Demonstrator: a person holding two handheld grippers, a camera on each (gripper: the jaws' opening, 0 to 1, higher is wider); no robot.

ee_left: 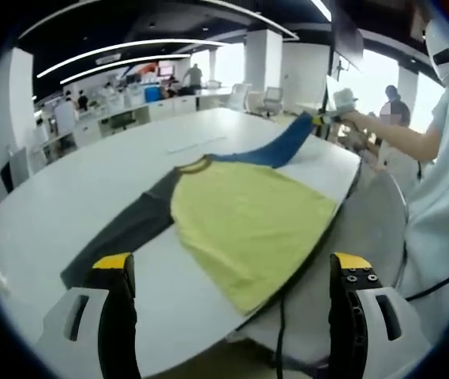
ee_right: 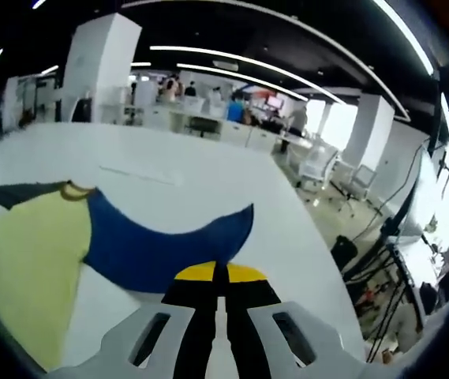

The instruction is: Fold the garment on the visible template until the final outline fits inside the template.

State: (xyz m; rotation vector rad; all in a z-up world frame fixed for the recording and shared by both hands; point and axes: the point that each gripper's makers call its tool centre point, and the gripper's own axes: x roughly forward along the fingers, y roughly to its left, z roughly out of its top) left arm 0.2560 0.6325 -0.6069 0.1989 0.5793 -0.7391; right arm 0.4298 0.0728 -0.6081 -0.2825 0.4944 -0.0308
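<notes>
The left gripper (ee_left: 232, 272) hangs with its jaws spread wide, holding nothing, over the near edge of the white table (ee_left: 98, 170). The yellow-bodied shirt (ee_left: 248, 221) lies flat there. The right gripper (ee_right: 220, 276) is pinched on the blue sleeve (ee_right: 169, 241); the cuff is hidden beneath it.

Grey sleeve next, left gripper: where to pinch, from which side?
Pinch the cuff end of the grey sleeve, coming in low from the near table edge. It lies flat and stretched out toward the left gripper, whose jaws are open, so the free tip probably lifts most easily.
</notes>
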